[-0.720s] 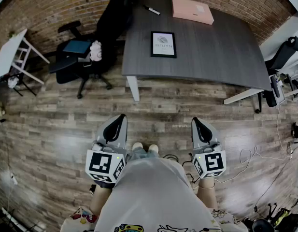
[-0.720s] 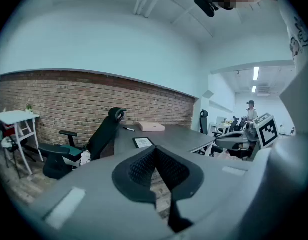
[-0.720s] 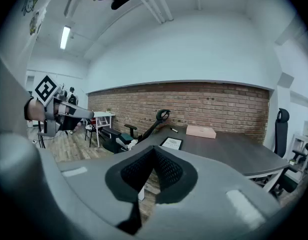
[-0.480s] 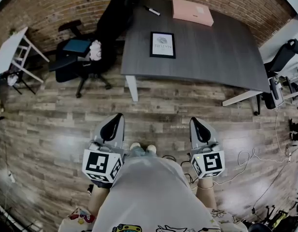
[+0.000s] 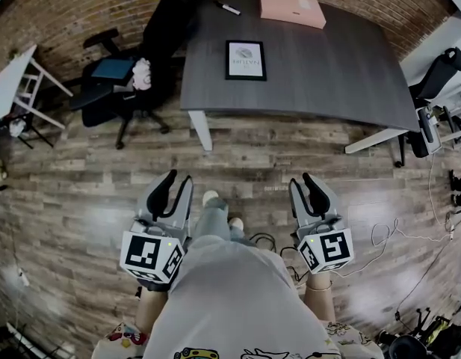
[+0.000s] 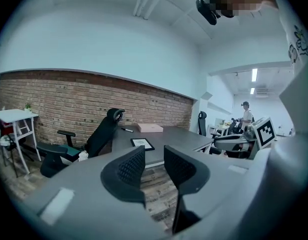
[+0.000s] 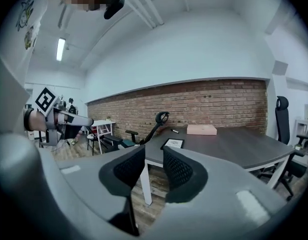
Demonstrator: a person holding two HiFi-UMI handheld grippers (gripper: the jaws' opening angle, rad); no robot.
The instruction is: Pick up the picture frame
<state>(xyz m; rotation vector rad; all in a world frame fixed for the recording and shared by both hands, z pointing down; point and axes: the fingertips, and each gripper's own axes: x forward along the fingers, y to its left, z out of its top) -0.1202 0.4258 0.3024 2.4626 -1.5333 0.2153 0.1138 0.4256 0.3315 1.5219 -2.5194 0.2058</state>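
On the left gripper (image 6: pixel 154 153) the jaws stand partly apart, with a clear gap between their black ribbed faces. They grip nothing, and only the wooden floor (image 5: pixel 245 163) shows through the gap. The right gripper (image 7: pixel 154 153) is the same: its jaws are partly open and hold nothing, and the bench's white leg shows low in the gap. Both grippers are held low in front of the person, one at each side of the light shirt (image 5: pixel 237 298). Each has its marker cube nearest the body and tilts slightly downward. Both hang over the floor, well apart from the bench (image 5: pixel 335 81).

The picture frame (image 5: pixel 246 60) lies flat on the dark grey bench, in its left half. It is black-edged with a pale print inside, well ahead of both grippers and touched by neither. Farther back on the bench a flat pink box (image 5: pixel 292 7) lies near the brick wall (image 5: pixel 73 10). A marker pen (image 5: pixel 229 8) lies to the left of the box, apart from the frame.

A black office chair (image 5: pixel 166 28) stands at the bench's left edge, with a teal thing (image 5: pixel 116 71) on its seat and a small white bundle (image 5: pixel 143 74) just beside that. A white side table (image 5: pixel 10 81) stands at the far left. A second black chair (image 5: pixel 439 81) is at the bench's right end, and pale cables (image 5: pixel 387 238) trail over the floor on the right
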